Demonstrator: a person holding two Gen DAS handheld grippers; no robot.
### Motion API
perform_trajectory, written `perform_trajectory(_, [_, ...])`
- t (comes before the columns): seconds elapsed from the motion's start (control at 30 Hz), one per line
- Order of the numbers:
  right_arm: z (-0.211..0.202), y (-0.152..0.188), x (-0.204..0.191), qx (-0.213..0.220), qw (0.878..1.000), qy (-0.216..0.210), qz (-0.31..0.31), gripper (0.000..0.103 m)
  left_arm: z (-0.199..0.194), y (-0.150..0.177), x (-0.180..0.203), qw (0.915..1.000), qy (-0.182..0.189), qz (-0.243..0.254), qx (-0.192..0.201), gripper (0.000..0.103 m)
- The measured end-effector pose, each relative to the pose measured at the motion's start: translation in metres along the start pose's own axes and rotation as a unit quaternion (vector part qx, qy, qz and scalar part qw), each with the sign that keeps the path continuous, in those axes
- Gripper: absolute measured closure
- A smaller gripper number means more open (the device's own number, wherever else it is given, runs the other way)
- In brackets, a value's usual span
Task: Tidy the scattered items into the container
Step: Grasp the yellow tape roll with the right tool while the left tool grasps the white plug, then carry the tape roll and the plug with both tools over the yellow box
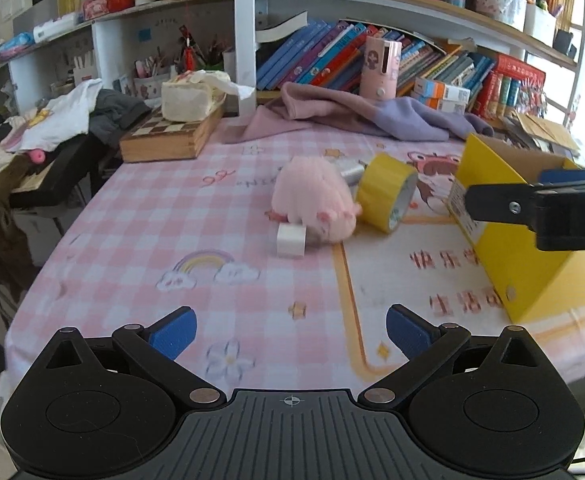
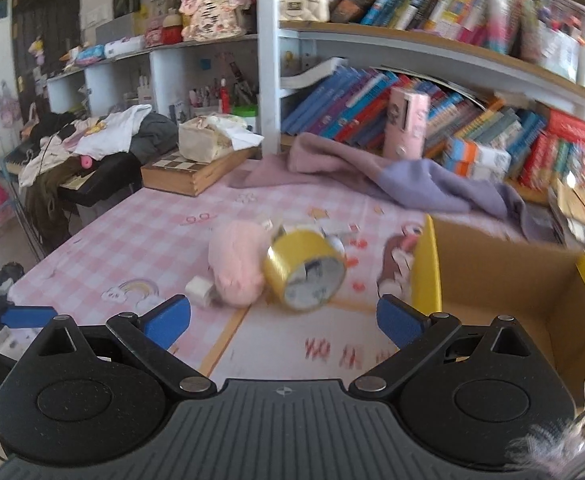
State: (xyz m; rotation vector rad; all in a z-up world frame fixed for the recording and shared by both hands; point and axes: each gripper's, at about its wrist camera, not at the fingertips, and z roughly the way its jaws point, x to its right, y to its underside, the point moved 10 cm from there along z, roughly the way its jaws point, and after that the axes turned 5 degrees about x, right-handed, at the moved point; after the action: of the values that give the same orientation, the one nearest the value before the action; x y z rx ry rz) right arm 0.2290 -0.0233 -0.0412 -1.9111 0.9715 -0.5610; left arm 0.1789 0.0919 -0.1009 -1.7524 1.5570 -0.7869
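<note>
Both grippers hung above the counter, which wore a pink checked cloth with rainbows and stars. The left gripper was released, its blue pads spread wide with nothing between them; the right gripper was likewise spread and empty, and showed in the left wrist view as a black bar reaching in beside the box. The scattered things lay together near the middle of the counter — a pink plush toy, a small white block touching its near side, and a roll of yellow tape tipped on its edge just to the right of the toy. A small silvery object lay behind the toy, too blurred to tell what it was. The yellow cardboard box stood open at the right, just beside the tape — its brown inside held none of these things. A pink and lilac cloth lay crumpled at the back, below the shelves of books.
</note>
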Motion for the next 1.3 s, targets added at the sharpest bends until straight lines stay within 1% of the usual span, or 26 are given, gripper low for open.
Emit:
perform_trajectory(0.07, [0.024, -0.005, 0.003, -0.014, 1.000, -0.007, -0.018, 0.002, 0.014, -0.005, 0.002, 1.0000, 0.002, 0.006, 0.001, 0.002])
perform_trajectory(0.2, [0.072, -0.004, 0.008, -0.064, 0.996, -0.022, -0.054, 0.000, 0.045, -0.014, 0.006, 0.9997, 0.004, 0.023, 0.001, 0.002])
perform_trajectory(0.23, [0.084, -0.002, 0.009, -0.076, 0.995, -0.025, -0.064, 0.000, 0.054, -0.016, 0.007, 0.9995, 0.000, 0.030, -0.001, 0.005])
perform_trajectory(0.3, [0.104, 0.001, 0.014, -0.093, 0.992, -0.023, -0.079, 0.000, 0.071, -0.019, 0.008, 0.9990, -0.007, 0.044, -0.002, 0.007])
perform_trajectory(0.37, [0.124, 0.002, 0.021, -0.110, 0.990, -0.021, -0.084, 0.000, 0.088, -0.020, 0.008, 0.9984, -0.017, 0.053, -0.010, 0.013])
perform_trajectory(0.43, [0.142, 0.004, 0.027, -0.128, 0.988, -0.021, -0.081, 0.000, 0.104, -0.020, 0.005, 0.9981, -0.019, 0.054, -0.022, 0.022])
perform_trajectory(0.53, [0.164, 0.007, 0.031, -0.151, 0.985, -0.018, -0.080, 0.000, 0.119, -0.020, 0.002, 0.9979, -0.022, 0.051, -0.032, 0.027])
perform_trajectory(0.6, [0.173, 0.007, 0.030, -0.156, 0.984, -0.024, -0.081, 0.000, 0.126, -0.022, 0.003, 0.9979, -0.020, 0.052, -0.034, 0.030])
perform_trajectory(0.7, [0.182, 0.008, 0.029, -0.164, 0.983, -0.026, -0.082, 0.000, 0.135, -0.022, 0.005, 0.9976, -0.014, 0.056, -0.038, 0.032])
perform_trajectory(0.77, [0.186, 0.010, 0.029, -0.169, 0.982, -0.031, -0.081, 0.000, 0.141, -0.019, 0.008, 0.9975, -0.012, 0.055, -0.044, 0.037])
perform_trajectory(0.8, [0.188, 0.010, 0.028, -0.171, 0.981, -0.034, -0.080, 0.000, 0.143, -0.017, 0.009, 0.9975, -0.010, 0.052, -0.046, 0.042])
perform_trajectory(0.87, [0.190, 0.011, 0.027, -0.171, 0.981, -0.041, -0.080, 0.002, 0.142, -0.017, 0.010, 0.9984, -0.006, 0.042, -0.036, 0.047])
perform_trajectory(0.9, [0.190, 0.011, 0.027, -0.172, 0.981, -0.046, -0.077, 0.007, 0.142, -0.017, 0.011, 0.9987, -0.001, 0.038, -0.034, 0.056])
perform_trajectory(0.93, [0.190, 0.011, 0.026, -0.172, 0.981, -0.054, -0.072, 0.014, 0.142, -0.017, 0.012, 0.9988, 0.004, 0.035, -0.033, 0.061])
perform_trajectory(0.97, [0.190, 0.010, 0.025, -0.172, 0.981, -0.058, -0.068, 0.018, 0.141, -0.016, 0.012, 0.9989, 0.001, 0.034, -0.032, 0.061])
perform_trajectory(1.1, [0.182, 0.007, 0.025, -0.161, 0.983, -0.047, -0.079, 0.018, 0.132, -0.018, 0.010, 0.9997, 0.002, 0.016, -0.020, 0.061])
perform_trajectory(1.3, [0.156, -0.007, 0.022, -0.130, 0.988, -0.048, -0.072, 0.018, 0.107, -0.033, 0.008, 0.9998, 0.007, 0.013, 0.009, 0.062])
